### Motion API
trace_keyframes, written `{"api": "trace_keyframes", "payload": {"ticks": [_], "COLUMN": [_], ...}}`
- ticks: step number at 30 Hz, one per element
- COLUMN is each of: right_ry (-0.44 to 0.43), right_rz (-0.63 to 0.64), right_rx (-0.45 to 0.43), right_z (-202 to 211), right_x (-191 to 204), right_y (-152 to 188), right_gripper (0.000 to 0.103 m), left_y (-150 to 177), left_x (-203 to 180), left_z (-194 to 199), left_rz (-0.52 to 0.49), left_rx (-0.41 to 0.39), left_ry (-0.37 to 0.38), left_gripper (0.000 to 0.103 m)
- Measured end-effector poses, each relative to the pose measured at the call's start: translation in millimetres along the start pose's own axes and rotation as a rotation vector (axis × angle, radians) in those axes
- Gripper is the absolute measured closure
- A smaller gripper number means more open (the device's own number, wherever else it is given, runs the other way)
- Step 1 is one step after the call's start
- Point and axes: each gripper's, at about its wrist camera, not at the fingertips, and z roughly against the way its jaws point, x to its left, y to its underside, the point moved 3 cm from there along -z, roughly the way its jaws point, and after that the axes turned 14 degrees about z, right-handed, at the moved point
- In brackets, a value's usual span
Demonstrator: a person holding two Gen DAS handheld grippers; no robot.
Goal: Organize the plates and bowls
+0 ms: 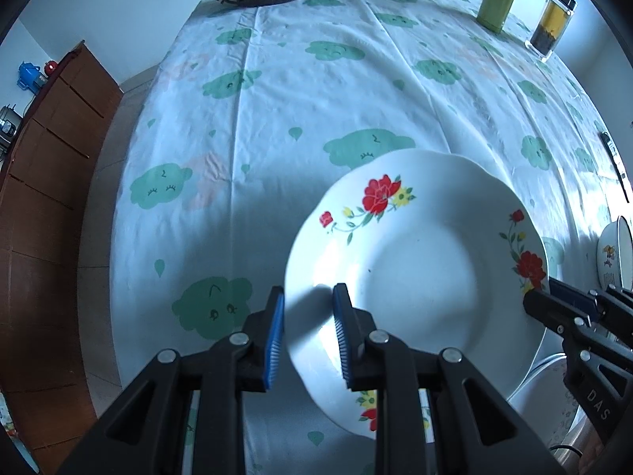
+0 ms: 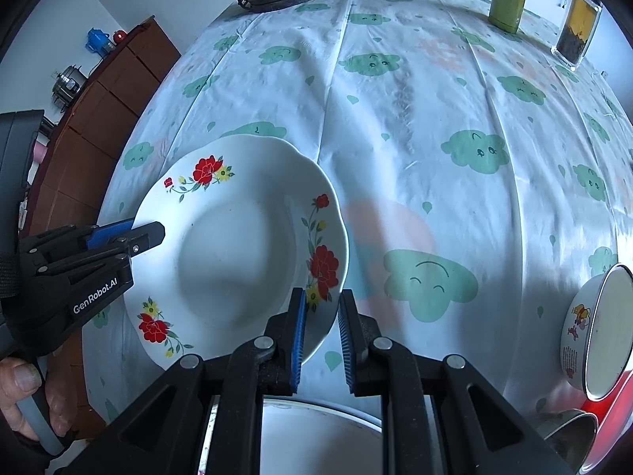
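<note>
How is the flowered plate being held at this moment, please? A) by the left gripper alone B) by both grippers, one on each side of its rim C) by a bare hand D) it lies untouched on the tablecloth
B: the left gripper and the right gripper each clamp an opposite edge of the flowered plate.

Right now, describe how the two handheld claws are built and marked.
Both are matte black plastic tools with triangular cut-outs and round silver pivot pins. The left claw has two ribbed blue pads, and white "GenRobot.AI" lettering shows on its body in the right wrist view. The right claw has matching blue pads; white letters "DAS" show on its side. A grey grip shows below the left tool.
</note>
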Motion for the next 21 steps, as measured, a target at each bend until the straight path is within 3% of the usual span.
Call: {"api": "trace_keyframes", "payload": {"ticks": [21], "right_ry": [0.014], "right_rz": [0.028], "right_rx": [-0.022], "right_z": [4.9], "right_x": [6.1], "right_y": [3.0], "right_gripper": [0.085], "left_y": [3.2], "left_x": [3.5], "left_z": [14.3], "left_rz": [0.006], "left_rx": [-0.028], "left_ry": [-0.004], "left_gripper": [0.081]}}
